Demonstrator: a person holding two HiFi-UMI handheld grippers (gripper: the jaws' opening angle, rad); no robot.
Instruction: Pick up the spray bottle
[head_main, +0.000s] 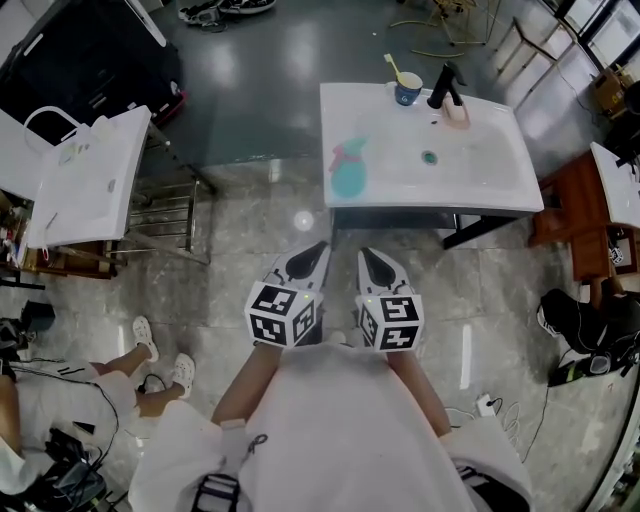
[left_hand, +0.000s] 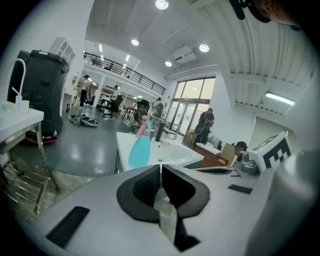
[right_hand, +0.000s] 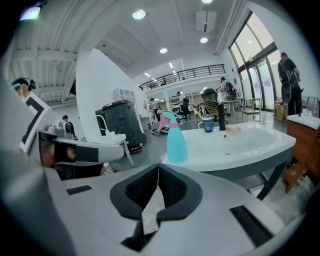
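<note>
A teal spray bottle (head_main: 349, 170) with a pink trigger head stands upright at the left front of a white washbasin (head_main: 500, 190). The left gripper view shows the bottle (left_hand: 140, 147) ahead, slightly left; the right gripper view shows it (right_hand: 175, 140) just right of centre. My left gripper (head_main: 318, 247) and right gripper (head_main: 366, 255) hover side by side over the floor, short of the basin's front edge. Both are shut, tips touching, with nothing between them (left_hand: 160, 166) (right_hand: 158, 167).
On the basin's back edge stand a blue cup (head_main: 407, 90) with a toothbrush, a black faucet (head_main: 445, 85) and a soap dish (head_main: 457, 114). A second white basin (head_main: 95, 175) on a metal frame stands at left. A seated person's feet (head_main: 160, 360) and cables lie at lower left.
</note>
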